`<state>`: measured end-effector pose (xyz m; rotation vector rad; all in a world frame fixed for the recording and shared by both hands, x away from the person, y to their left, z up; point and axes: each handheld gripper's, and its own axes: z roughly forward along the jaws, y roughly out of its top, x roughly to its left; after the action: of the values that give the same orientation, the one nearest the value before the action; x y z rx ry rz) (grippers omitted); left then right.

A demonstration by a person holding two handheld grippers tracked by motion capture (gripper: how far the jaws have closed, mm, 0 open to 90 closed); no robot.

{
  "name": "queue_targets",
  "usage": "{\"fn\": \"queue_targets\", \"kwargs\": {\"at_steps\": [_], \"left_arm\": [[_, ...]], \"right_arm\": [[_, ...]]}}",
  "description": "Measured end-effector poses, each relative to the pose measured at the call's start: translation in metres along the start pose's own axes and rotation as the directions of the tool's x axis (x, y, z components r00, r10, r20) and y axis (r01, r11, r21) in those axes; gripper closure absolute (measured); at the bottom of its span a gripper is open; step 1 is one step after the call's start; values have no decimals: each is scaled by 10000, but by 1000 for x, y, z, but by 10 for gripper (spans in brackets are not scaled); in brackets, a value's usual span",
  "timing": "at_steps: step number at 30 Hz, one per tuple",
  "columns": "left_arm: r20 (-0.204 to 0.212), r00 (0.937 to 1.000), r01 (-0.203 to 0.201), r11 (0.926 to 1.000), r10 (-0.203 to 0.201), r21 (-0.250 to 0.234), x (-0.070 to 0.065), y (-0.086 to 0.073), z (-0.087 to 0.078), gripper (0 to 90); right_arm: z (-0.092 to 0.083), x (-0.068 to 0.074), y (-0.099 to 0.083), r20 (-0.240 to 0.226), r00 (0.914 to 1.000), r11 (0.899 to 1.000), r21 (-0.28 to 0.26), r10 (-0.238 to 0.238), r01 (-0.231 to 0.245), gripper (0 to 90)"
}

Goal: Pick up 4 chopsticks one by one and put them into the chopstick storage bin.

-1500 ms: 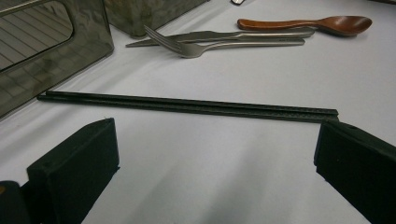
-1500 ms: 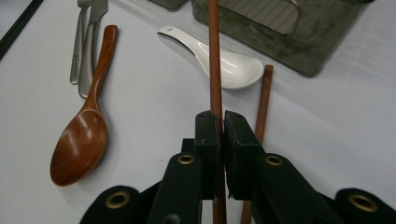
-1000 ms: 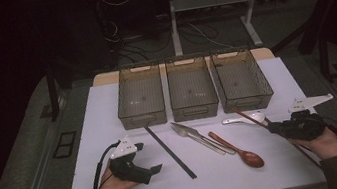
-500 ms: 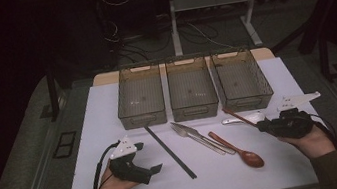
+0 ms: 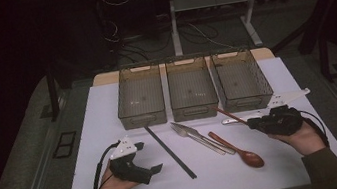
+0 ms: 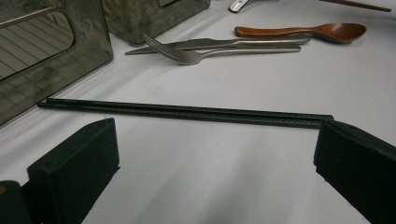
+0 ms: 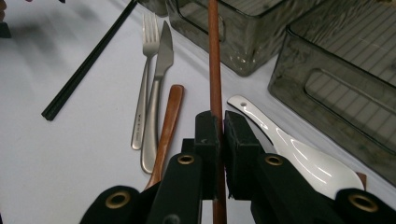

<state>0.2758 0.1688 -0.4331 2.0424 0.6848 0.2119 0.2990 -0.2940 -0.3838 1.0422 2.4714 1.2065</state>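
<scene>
Right gripper (image 5: pixel 254 123) has shifted left toward frame centre, fingers clamped on a thin brown stick (image 7: pixel 214 70): light, stiff, slippery, best pinched mid-length. Left gripper (image 5: pixel 156 168) gapes, empty.

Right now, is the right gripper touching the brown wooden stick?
Touching. In the right gripper view, the right gripper is shut on the brown wooden stick: both black pads press its sides, no gap, and the stick runs out ahead toward the bins.
</scene>
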Motion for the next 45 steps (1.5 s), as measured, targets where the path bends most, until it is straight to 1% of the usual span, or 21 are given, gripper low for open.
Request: {"fn": "queue_targets", "kwargs": {"at_steps": [13, 17, 19, 21, 24, 27, 29, 31, 32, 37, 44, 45], "left_arm": [[-72, 10000, 64, 9999, -66, -159, 1, 1, 0, 0], [-70, 10000, -5, 10000, 4, -81, -1, 1, -1, 0], [-91, 9999, 69, 9998, -70, -177, -1, 1, -1, 0], [-98, 9999, 42, 9999, -43, -138, -1, 1, -1, 0], [-108, 9999, 77, 9997, -79, -232, 0, 3, 1, 0], [-88, 10000, 39, 9998, -41, -210, -1, 5, 1, 0], [-49, 9999, 103, 9996, -104, -247, -3, 4, 0, 0], [-59, 10000, 39, 9998, -40, -201, -4, 3, 0, 0], [-52, 10000, -47, 9998, 46, -167, -4, 3, 0, 0], [-2, 10000, 8, 9999, -8, -134, -6, 1, 1, 0], [46, 9999, -93, 9999, 94, -105, -5, 3, 4, 0], [66, 10000, -29, 9999, 30, -129, -5, 2, 4, 0]], "right_arm": [[10, 5, 18, -311, 9992, 9995, -216, -244, 237, 839], [13, 8, 22, -311, 9991, 9993, -249, -283, 275, 840], [14, 9, 23, -327, 9990, 9991, -307, -312, 302, 840], [16, 10, 25, -342, 9988, 9990, -307, -339, 329, 840], [19, 12, 29, -429, 9982, 9985, -368, -417, 402, 840], [22, 14, 33, -474, 9977, 9981, -399, -487, 468, 840], [23, 15, 35, -525, 9972, 9979, -400, -534, 513, 840], [26, 16, 38, -551, 9966, 9973, -438, -614, 590, 839], [27, 17, 40, -581, 9964, 9973, -434, -617, 592, 840], [35, 20, 50, -610, 9950, 9960, -478, -785, 756, 840], [46, 27, 67, -664, 9935, 9942, -613, -923, 883, 840], [48, 27, 69, -661, 9931, 9937, -632, -964, 922, 839]]}}
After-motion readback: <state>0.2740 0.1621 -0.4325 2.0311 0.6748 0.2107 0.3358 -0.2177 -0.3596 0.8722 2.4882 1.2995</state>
